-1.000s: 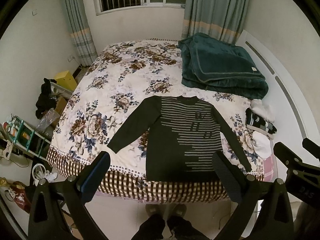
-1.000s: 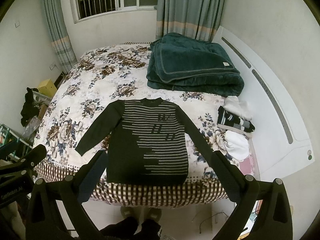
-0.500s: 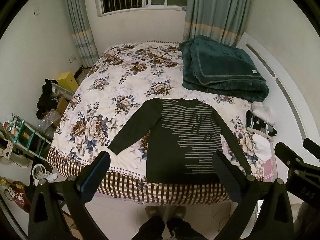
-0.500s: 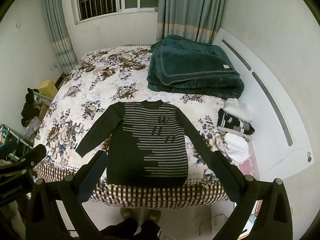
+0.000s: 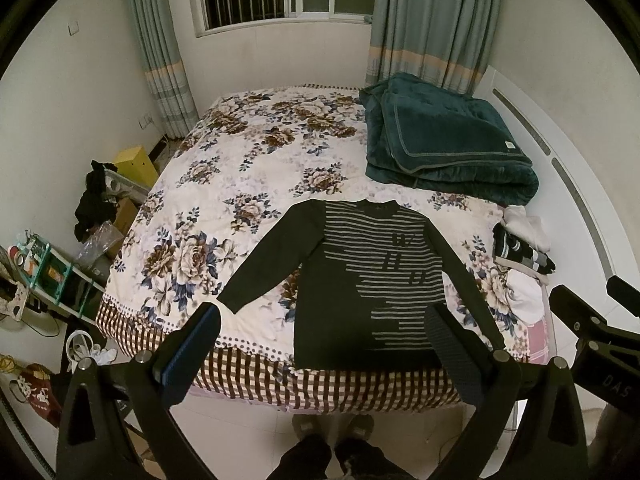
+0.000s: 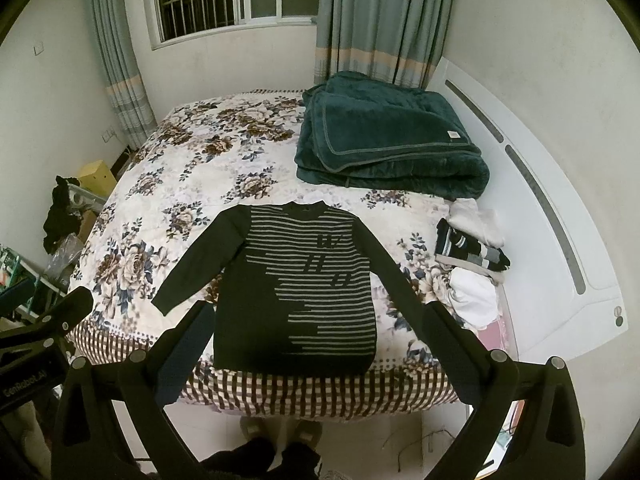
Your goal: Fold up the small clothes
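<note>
Sweater: we see the dark striped sweater point(image 5: 360, 280) lying flat, front up, in the lower centre of the frame on the bed point(image 5: 240, 184), both sleeves spread, hem at the near edge over the checked border.
Step in hand: we judge the folding has not begun; the garment is laid out and nothing is gripped.
Left hand-held gripper: the left hand-held gripper point(image 5: 320, 344) is held high above the near edge of the bed, fingers wide apart and empty.
Right hand-held gripper: the right hand-held gripper point(image 6: 316, 340) is at a like height, fingers spread and empty.
Next move: we would bring each one down to a sleeve cuff or shoulder and pinch a single layer, then carry the sleeves inward across the chest.
Surroundings: a folded green blanket point(image 5: 448, 148) lies in the upper right of the frame, well apart from the sweater; a small pile of clothes point(image 5: 520, 256) lies at the right, near the right sleeve.
In the way: we judge the pile crowds the right sleeve a little; the left side of the bedspread is bare.
Beyond the bed: clutter and a shelf rack point(image 5: 44, 272) stand at the lower left.
</note>
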The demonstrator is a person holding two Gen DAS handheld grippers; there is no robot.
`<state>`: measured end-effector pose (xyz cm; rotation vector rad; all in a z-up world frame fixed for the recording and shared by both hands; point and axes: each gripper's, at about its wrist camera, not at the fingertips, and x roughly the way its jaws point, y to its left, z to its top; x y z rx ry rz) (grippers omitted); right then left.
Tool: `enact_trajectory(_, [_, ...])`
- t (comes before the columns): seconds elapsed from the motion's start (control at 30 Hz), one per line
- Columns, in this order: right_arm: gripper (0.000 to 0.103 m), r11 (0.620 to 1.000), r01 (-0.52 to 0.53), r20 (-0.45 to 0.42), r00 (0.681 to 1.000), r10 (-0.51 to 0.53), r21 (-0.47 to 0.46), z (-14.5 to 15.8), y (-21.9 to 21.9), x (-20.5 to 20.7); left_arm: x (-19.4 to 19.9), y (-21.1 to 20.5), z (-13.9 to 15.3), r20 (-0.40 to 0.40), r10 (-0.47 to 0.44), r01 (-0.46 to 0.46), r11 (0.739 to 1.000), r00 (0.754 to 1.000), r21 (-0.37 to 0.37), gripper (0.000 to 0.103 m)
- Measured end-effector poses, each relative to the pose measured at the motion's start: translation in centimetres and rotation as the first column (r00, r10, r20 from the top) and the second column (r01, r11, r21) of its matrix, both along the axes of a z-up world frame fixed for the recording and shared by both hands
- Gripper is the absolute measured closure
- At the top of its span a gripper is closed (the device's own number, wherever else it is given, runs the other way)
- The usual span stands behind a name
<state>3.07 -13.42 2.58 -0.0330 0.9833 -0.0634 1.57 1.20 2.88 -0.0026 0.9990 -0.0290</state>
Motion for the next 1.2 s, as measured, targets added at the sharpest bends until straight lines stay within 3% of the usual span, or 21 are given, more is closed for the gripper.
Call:
enact_trajectory(1.0, [0.0, 1.0, 0.003, 0.002, 1.0, -0.003, 0.014, 0.7, 0.2, 0.6, 0.4, -0.5, 0.4, 0.008, -0.001, 0.001, 1.0, 1.0, -0.001, 0.0])
enact_trajectory(1.1, [0.0, 0.998, 0.022, -0.012, 1.0, -0.022, 0.064, 0.2, -0.5, 1.6, 2.3, -0.9, 0.2, 0.054, 0.009, -0.011, 0.999, 0.999, 0.04, 0.0])
enact_trajectory(1.2, [0.0, 0.99, 0.076, -0.029, 0.997, -0.073, 0.116, -2.2, -2.4, 3.1, 4.8, -0.2, -1.4, 0.119, 0.029, -0.038, 0.997, 0.993, 0.075, 0.0])
